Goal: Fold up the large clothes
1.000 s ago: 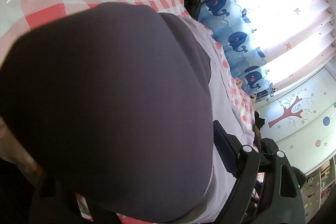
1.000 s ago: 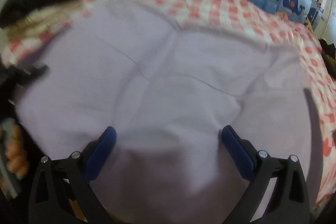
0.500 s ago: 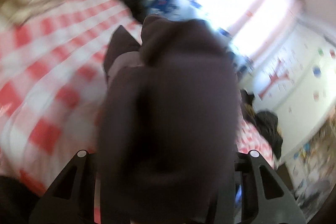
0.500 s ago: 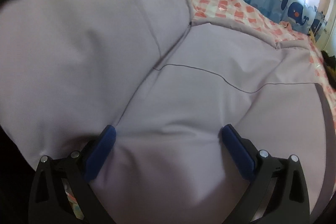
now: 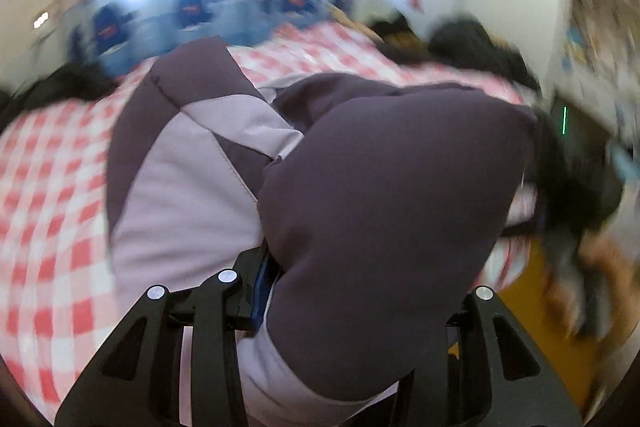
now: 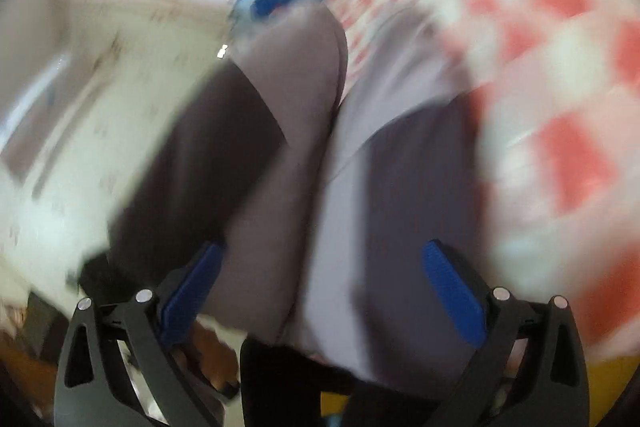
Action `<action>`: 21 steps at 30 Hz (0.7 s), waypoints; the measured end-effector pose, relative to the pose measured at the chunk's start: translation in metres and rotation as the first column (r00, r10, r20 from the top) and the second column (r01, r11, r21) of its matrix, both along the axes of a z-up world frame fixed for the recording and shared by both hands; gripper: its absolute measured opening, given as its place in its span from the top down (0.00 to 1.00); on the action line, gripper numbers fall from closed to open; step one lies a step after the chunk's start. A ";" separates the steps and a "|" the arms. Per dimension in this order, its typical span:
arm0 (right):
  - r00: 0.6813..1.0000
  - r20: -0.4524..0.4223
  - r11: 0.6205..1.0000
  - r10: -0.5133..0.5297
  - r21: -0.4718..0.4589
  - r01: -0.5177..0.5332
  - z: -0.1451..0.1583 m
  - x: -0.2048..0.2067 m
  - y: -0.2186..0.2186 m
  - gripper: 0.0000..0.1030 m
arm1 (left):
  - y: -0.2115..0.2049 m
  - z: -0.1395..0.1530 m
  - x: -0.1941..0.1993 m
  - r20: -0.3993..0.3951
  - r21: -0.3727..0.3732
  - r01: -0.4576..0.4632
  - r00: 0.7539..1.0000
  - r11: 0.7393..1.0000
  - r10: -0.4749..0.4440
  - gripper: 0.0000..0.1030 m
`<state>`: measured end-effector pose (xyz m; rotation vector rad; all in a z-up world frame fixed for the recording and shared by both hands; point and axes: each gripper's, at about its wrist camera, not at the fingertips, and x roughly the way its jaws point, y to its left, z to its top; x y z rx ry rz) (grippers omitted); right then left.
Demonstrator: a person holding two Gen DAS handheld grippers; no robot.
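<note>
Item: jacket (image 5: 384,211), padded, dark purple with lilac panels. Lies bunched on the bed (image 5: 52,211), over its red-and-white check cover; one part is lifted off the cover in my grips.

Step in hand, as I judge it: carrying a gathered side of the jacket across for a fold. Both views are smeared, so details are coarse.

Left gripper (image 5: 360,311): my jaws have just been closing, and a thick dark fold fills the gap between them; one blue pad edge shows pressed against the cloth. I read this as pinching the jacket.

Right gripper (image 6: 320,287): my jaws stand wide, blue pads either side of a lilac-and-dark bulk of jacket. Whether the pads actually press it I cannot tell.

Next move calls for: laying the lifted part flat over the rest on the bed, edges matched, then letting go.

Risk: bulky padding may spring back or slip.
</note>
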<state>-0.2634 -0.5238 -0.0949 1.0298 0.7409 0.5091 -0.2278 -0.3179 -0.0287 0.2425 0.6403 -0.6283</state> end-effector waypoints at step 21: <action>0.977 -0.197 0.571 0.081 -0.795 -0.207 0.033 0.103 0.047 0.05 | 0.056 0.036 -0.002 -0.123 -0.153 0.034 0.991 0.988 -0.053 0.30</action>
